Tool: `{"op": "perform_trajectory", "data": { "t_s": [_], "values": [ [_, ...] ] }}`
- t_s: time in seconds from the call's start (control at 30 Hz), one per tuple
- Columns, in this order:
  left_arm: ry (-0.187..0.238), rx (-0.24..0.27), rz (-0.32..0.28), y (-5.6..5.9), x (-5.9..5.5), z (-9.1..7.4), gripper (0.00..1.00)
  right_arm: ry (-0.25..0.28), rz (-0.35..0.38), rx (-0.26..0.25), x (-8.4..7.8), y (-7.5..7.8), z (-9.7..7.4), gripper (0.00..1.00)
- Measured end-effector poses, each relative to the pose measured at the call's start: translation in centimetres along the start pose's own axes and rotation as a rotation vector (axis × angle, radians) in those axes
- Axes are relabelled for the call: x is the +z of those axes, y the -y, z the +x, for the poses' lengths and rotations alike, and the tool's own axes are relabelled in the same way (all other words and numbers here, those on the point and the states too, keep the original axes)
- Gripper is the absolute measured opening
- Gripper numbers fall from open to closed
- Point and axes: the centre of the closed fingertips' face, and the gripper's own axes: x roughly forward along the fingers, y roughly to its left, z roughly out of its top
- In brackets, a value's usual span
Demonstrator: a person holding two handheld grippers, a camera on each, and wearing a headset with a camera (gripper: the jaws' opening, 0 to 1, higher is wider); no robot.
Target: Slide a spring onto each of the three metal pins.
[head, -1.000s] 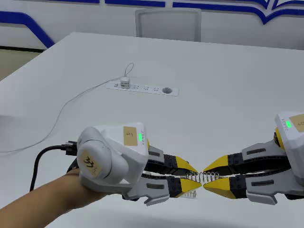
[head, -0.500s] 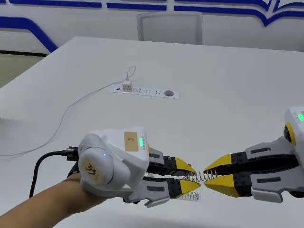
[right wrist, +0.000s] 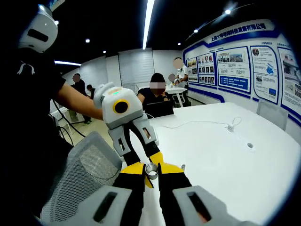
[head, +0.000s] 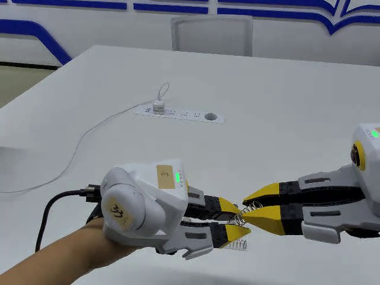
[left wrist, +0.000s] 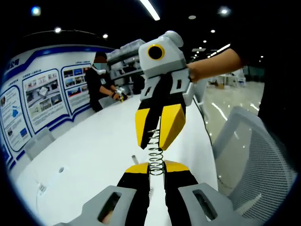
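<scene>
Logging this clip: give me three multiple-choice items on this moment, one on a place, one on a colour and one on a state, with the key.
1. Where is the held spring? A on the power strip; B between both grippers' tips; C on the chair.
2. What colour are the jaw tips? A red; B green; C yellow.
3. The right gripper is: A shut on the spring; B wide open; C half open, empty.
Key: B, it spans from the left gripper to the right one; C, yellow in every view; A, its jaws pinch the coil's end.

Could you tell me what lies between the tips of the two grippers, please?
A spring runs from the left gripper to the right gripper, clearest in the left gripper view.
</scene>
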Motion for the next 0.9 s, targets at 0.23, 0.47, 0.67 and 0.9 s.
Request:
{"op": "perform_trajectory", "data": {
  "t_s": [0.23, 0.47, 0.67, 0.9],
  "values": [
    [-0.002, 0.0, -0.01, 0.2, -0.2, 0.3, 0.09, 0.003, 0.016, -0.006, 0.0, -0.1, 0.4, 0.11],
    [0.04, -0.019, -0.11, 0.2, -0.2, -0.3, 0.1, -0.012, 0.021, -0.012, 0.1, -0.3, 0.4, 0.11],
    [0.058, 0.005, -0.131, 0.0, 0.0, -0.4, 0.12, -0.018, 0.026, -0.019, 0.4, 0.1, 0.6, 0.11],
    [0.036, 0.06, -0.151, -0.7, -1.0, -1.1, 0.26, -0.021, 0.017, -0.035, 0.9, 0.4, 0.6, 0.11]
  ]
}}
